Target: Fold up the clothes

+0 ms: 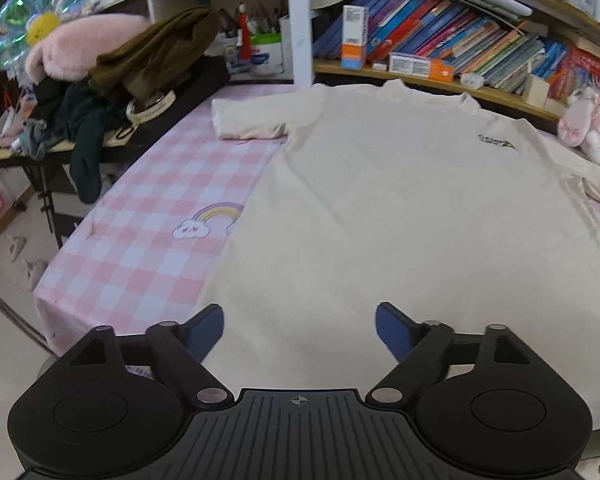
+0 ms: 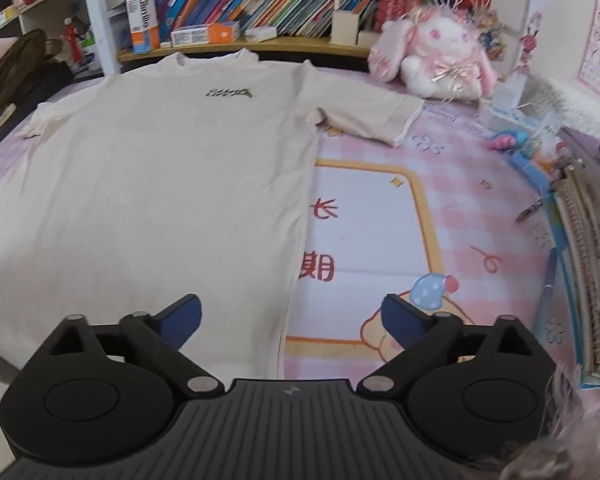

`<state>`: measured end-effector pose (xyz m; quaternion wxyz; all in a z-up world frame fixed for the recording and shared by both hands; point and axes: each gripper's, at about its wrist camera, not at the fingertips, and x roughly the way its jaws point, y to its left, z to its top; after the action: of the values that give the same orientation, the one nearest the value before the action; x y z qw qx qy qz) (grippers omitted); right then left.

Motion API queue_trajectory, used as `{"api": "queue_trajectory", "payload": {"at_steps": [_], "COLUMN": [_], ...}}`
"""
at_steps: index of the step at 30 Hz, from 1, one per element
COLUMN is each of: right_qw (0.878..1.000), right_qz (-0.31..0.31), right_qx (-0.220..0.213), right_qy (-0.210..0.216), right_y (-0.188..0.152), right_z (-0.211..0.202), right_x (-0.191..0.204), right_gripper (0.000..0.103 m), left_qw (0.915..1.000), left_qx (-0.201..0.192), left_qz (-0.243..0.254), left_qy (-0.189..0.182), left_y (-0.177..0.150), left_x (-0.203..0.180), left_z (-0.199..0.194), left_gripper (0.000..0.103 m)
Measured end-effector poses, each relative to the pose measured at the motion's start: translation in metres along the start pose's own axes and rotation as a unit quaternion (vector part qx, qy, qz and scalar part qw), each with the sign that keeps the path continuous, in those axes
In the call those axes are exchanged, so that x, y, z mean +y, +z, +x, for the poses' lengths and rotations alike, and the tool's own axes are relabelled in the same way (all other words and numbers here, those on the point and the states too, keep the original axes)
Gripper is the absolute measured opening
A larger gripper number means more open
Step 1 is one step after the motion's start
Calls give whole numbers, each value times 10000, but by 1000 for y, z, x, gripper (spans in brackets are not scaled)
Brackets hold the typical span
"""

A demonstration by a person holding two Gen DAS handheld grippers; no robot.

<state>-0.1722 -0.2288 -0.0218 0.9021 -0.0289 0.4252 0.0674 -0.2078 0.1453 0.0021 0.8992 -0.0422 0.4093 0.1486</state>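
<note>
A cream T-shirt (image 1: pixel 380 184) lies flat and face up on the pink checked tablecloth (image 1: pixel 148 224), collar toward the bookshelf, a small dark logo on its chest. In the right wrist view the same T-shirt (image 2: pixel 148 184) fills the left half, its right sleeve spread out. My left gripper (image 1: pixel 300 320) hovers open over the shirt's lower hem, nothing between its blue pads. Over the shirt's right side edge near the hem, my right gripper (image 2: pixel 292 312) also stands open and empty.
A pile of dark clothes (image 1: pixel 112 80) sits on a black side table at the left. Bookshelves (image 2: pixel 260 4) line the back. A pink plush rabbit (image 2: pixel 440 56) sits at the back right, and notebooks and pens (image 2: pixel 580 240) crowd the right edge.
</note>
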Motion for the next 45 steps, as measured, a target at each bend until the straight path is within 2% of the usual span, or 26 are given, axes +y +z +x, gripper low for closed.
{"api": "queue_trajectory", "payload": {"at_steps": [5, 13, 20, 23, 26, 28, 34, 40, 45], "right_qw": [9997, 9982, 9938, 9916, 9893, 9881, 9854, 9843, 9849], "right_qz": [8, -47, 462, 641, 825, 921, 885, 889, 771], "right_qx": [46, 75, 122, 155, 189, 218, 282, 325, 353], "right_qy": [-255, -594, -1008, -1115, -1191, -1216, -1430, -1493, -1510], "right_y": [-3, -3, 4, 6, 7, 8, 13, 22, 28], "right_z": [4, 8, 10, 12, 15, 17, 21, 25, 26], "right_x": [10, 42, 88, 111, 133, 146, 179, 195, 204], "right_gripper": [103, 103, 103, 103, 103, 103, 103, 103, 103], "left_qw": [9996, 9951, 9850, 9781, 9710, 9692, 9744, 9807, 9847], "left_qx": [-2, 72, 311, 378, 283, 264, 289, 23, -10], "left_qz": [221, 709, 941, 1146, 1434, 1475, 1094, 354, -193], "left_qy": [-146, -678, -1413, -1697, -1890, -1954, -1944, -1923, -1731], "left_y": [5, 14, 30, 38, 49, 56, 80, 108, 130], "left_x": [-11, -8, 16, 23, 33, 40, 68, 100, 123], "left_z": [3, 25, 54, 66, 73, 78, 104, 134, 163], "left_gripper": [89, 90, 90, 90, 90, 90, 90, 89, 87]}}
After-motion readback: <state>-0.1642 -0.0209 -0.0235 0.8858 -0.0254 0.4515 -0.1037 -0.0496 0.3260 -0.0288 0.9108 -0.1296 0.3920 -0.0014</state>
